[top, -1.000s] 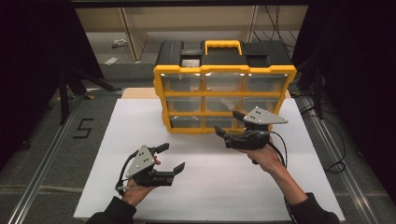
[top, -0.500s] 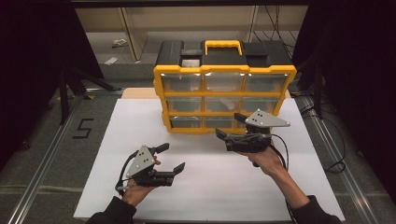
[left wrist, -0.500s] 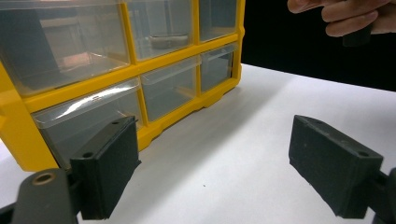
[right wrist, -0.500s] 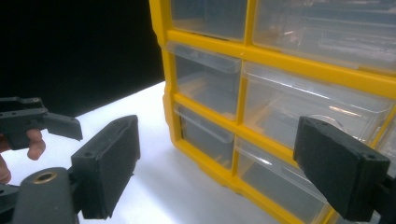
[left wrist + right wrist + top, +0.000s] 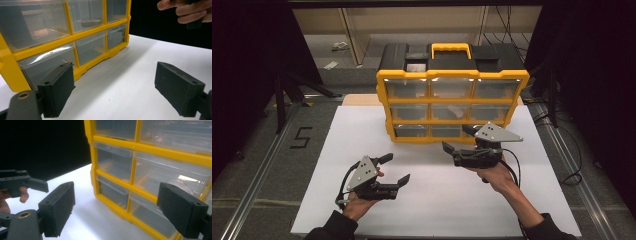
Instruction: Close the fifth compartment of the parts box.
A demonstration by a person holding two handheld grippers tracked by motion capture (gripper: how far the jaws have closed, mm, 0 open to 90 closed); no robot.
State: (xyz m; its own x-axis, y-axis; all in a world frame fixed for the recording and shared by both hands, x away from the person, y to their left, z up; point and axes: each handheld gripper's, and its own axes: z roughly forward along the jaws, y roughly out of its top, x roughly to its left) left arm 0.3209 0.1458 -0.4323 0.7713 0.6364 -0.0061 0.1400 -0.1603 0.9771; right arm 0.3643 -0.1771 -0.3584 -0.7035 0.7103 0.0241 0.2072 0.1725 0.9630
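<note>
A yellow and black organizer (image 5: 452,100) with several clear drawers stands at the back of a white sheet (image 5: 427,200). My left gripper (image 5: 396,168) is open near the front left, apart from the organizer, nothing between its jaws. My right gripper (image 5: 457,139) is open too, held just in front of the bottom row of drawers, not touching them. In the left gripper view the open gripper (image 5: 117,92) faces the organizer's (image 5: 62,47) lower drawers at an angle. In the right gripper view the open gripper (image 5: 120,210) frames the organizer's (image 5: 150,147) lower left corner.
A black "5" mark (image 5: 301,137) lies on the grey floor left of the sheet. Metal rails run along both sides. A small grey item (image 5: 87,22) sits in a middle-row drawer. The other hand (image 5: 185,12) shows at the top right of the left gripper view.
My right gripper has drifted slightly back toward the person, away from the drawers. The left gripper has stayed in place.
</note>
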